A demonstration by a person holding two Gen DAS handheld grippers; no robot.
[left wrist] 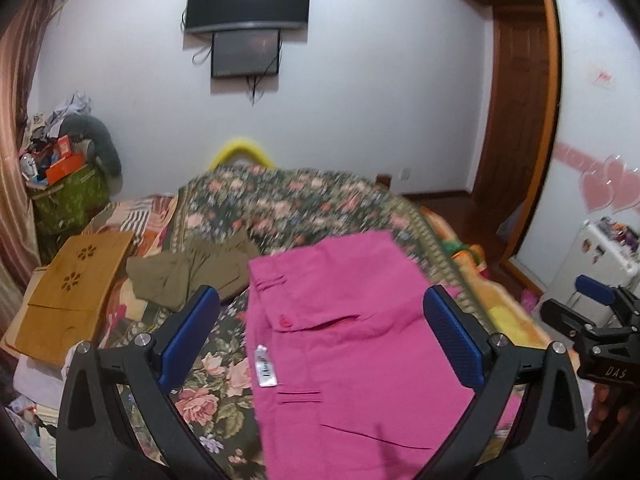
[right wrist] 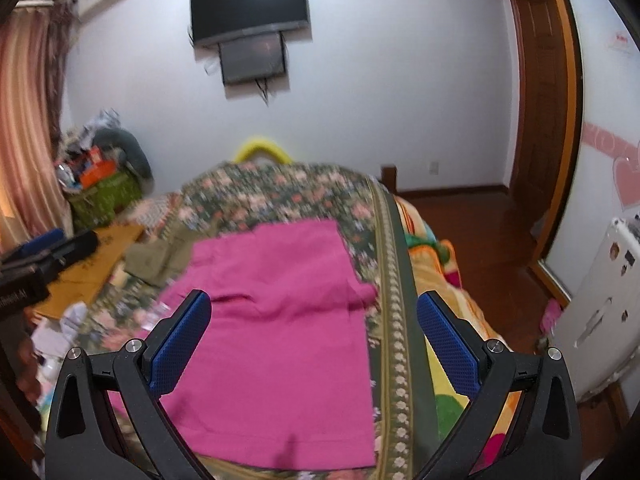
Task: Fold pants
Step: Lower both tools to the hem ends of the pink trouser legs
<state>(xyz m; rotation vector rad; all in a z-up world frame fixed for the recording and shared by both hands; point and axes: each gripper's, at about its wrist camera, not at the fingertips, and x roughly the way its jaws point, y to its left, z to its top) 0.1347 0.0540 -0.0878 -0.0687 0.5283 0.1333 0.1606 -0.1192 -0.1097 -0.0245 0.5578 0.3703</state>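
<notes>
text "DAS" | on right gripper (left wrist: pixel 600 308) body; pants label (left wrist: pixel 266 366) unreadable

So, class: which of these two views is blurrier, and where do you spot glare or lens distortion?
Right wrist view is blurrier: the floral bedspread and pink pants smear. Left wrist view keeps the pants' white label fairly crisp. Both show glare on the television and fisheye bending of the door frame.

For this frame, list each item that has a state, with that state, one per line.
pink pants: lying flat on the bed, folded at least once, not gripped.
olive garment: crumpled beside the pink pants, untouched.
left gripper: open, empty, above the pink pants.
right gripper: open, empty, above the pink pants.
television: screen dark.
wooden lap tray: lying flat at the bed's left edge.
</notes>
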